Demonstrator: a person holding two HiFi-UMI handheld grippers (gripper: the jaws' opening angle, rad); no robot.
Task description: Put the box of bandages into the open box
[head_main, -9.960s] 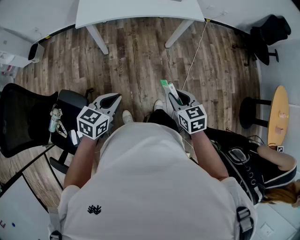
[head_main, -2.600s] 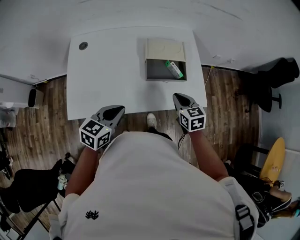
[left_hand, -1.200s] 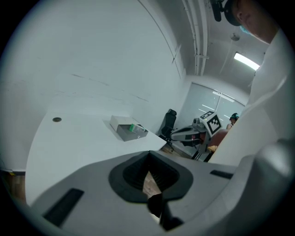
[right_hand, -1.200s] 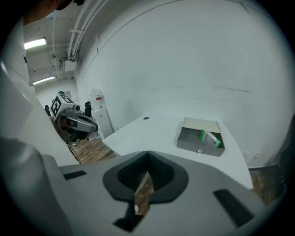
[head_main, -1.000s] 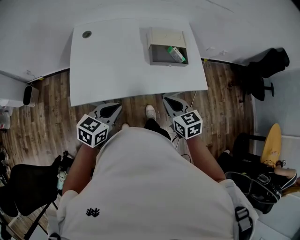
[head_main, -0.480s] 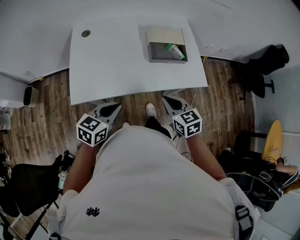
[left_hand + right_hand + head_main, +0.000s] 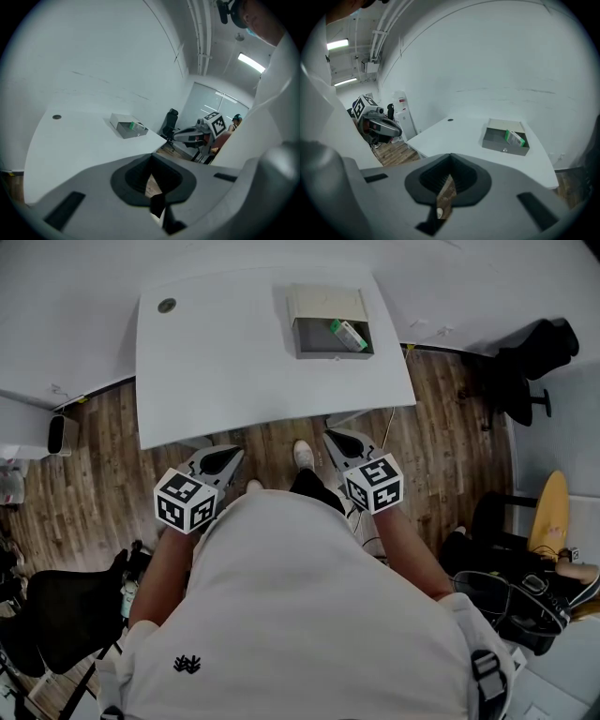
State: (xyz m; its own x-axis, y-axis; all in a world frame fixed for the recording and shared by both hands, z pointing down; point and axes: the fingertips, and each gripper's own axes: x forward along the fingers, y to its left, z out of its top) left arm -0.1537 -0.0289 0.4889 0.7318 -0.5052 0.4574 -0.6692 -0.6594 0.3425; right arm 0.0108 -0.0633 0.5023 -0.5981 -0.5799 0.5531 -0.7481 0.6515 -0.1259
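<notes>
White table | bandage box partly hidden in open box | left gripper, right gripper jaws together, empty

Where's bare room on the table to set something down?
The table is bare from the cable hole at far left across to the open box, and all along the near edge. Crowded only far right: the open box, box of bandages inside, leaves a thin strip to the right edge.
</notes>
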